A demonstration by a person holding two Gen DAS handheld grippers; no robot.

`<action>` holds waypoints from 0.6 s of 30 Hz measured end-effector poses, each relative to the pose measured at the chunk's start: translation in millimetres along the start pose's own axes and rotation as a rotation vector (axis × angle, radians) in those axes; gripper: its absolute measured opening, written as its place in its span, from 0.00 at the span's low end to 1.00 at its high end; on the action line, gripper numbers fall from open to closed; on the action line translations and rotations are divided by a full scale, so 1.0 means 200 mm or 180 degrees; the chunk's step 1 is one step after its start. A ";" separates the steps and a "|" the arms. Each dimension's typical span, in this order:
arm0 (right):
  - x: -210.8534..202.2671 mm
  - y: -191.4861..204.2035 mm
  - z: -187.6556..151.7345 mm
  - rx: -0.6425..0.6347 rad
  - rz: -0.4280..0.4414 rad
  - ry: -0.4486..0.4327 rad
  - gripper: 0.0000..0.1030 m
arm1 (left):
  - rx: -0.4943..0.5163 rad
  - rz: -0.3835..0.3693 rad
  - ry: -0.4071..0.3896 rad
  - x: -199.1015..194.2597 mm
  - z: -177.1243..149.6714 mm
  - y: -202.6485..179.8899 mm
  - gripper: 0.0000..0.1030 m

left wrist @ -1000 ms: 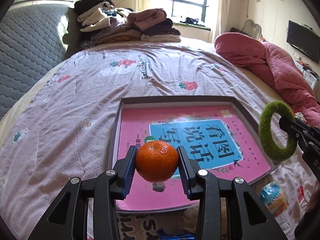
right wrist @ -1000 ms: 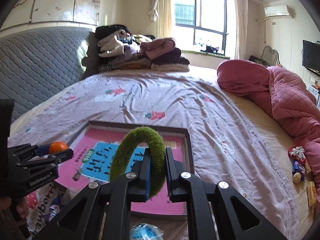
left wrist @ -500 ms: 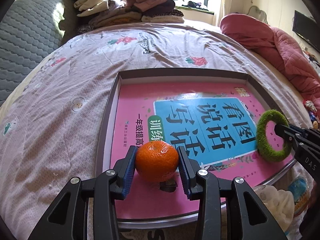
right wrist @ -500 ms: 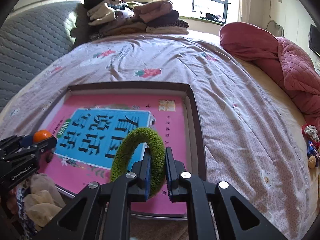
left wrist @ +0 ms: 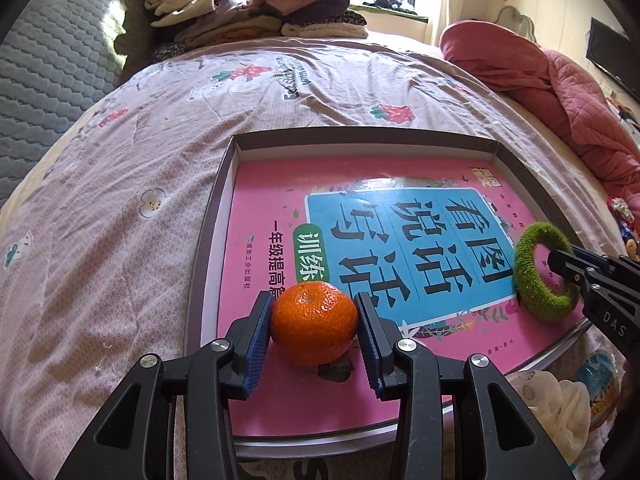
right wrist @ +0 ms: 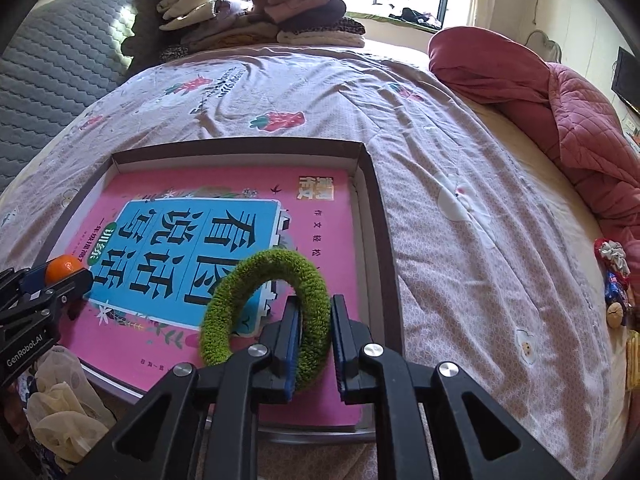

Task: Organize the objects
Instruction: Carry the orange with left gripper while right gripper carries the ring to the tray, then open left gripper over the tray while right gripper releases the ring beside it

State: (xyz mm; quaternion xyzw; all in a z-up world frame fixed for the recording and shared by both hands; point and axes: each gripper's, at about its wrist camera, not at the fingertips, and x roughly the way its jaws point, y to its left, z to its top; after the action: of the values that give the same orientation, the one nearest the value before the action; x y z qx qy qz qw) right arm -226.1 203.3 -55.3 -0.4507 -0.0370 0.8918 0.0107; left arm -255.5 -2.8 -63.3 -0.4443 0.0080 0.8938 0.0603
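1. The mandarin (left wrist: 314,323) sits clamped between the blue pads of the left tool (left wrist: 314,332), low over the near left part of the pink book (left wrist: 360,216); whether it touches the cover I cannot tell.
2. The green fuzzy ring (right wrist: 266,306) stands on edge over the book's near right part. Its right side lies between the pads of the right tool (right wrist: 314,340), whose jaws have just been opening; the left pad is against the ring and a narrow gap shows at the right pad.
3. The book lies flat inside a shallow dark-rimmed tray (right wrist: 382,240) and nearly fills it. Its cover, seen upside down, carries large Chinese characters "看图说话写话" on a blue panel, a green oval reading "训练", and a line beginning "一年级" along the side.
4. In the right wrist view the left tool's body shows the print "GenRobot.AI"; in the left wrist view the right tool's body shows the letters "DAS".
5. The tray rests on a bed with a mauve quilt (left wrist: 120,240) printed with strawberries and some small dark lettering too small to read.
6. Beyond the tray, at the head of the bed, lies a pile of folded clothes (right wrist: 256,16); to the tray's right lies a bunched pink quilted blanket (right wrist: 560,112).
7. Just beside the tray's near edge sits a crumpled pale plastic bag (right wrist: 60,400).
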 end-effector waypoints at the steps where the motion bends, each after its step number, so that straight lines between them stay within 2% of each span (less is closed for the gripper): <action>1: -0.01 0.00 0.00 -0.0004 -0.0028 -0.0014 0.23 | -0.0017 -0.0009 -0.0007 -0.01 0.00 0.00 0.41; 3: -0.03 -0.01 0.00 0.0000 -0.0057 -0.0053 0.33 | -0.0013 -0.0004 -0.0032 -0.02 0.01 0.01 0.43; 4: -0.03 -0.01 0.00 0.0007 -0.0065 -0.0067 0.34 | -0.0023 -0.0017 -0.0036 -0.03 0.01 0.01 0.44; 6: -0.06 -0.02 0.01 0.0017 -0.0102 -0.0094 0.40 | -0.0058 -0.0079 -0.0040 -0.05 0.02 0.03 0.54; 8: -0.09 -0.03 0.01 0.0046 -0.0101 -0.0146 0.40 | -0.0092 -0.0131 -0.0061 -0.07 0.03 0.04 0.57; 12: -0.16 -0.03 0.01 0.0104 -0.0048 -0.0259 0.40 | -0.0070 -0.0070 -0.0086 -0.08 0.04 0.04 0.58; 18: -0.27 -0.01 0.01 0.0077 0.0013 -0.0368 0.41 | -0.0083 -0.0099 -0.0144 -0.13 0.05 0.05 0.58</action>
State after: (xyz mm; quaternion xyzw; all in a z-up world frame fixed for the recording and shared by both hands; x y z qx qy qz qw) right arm -195.7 202.3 -10.5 -0.3984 -0.0258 0.9168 0.0122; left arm -249.1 -14.8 -36.3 -0.4248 -0.0119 0.9026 0.0686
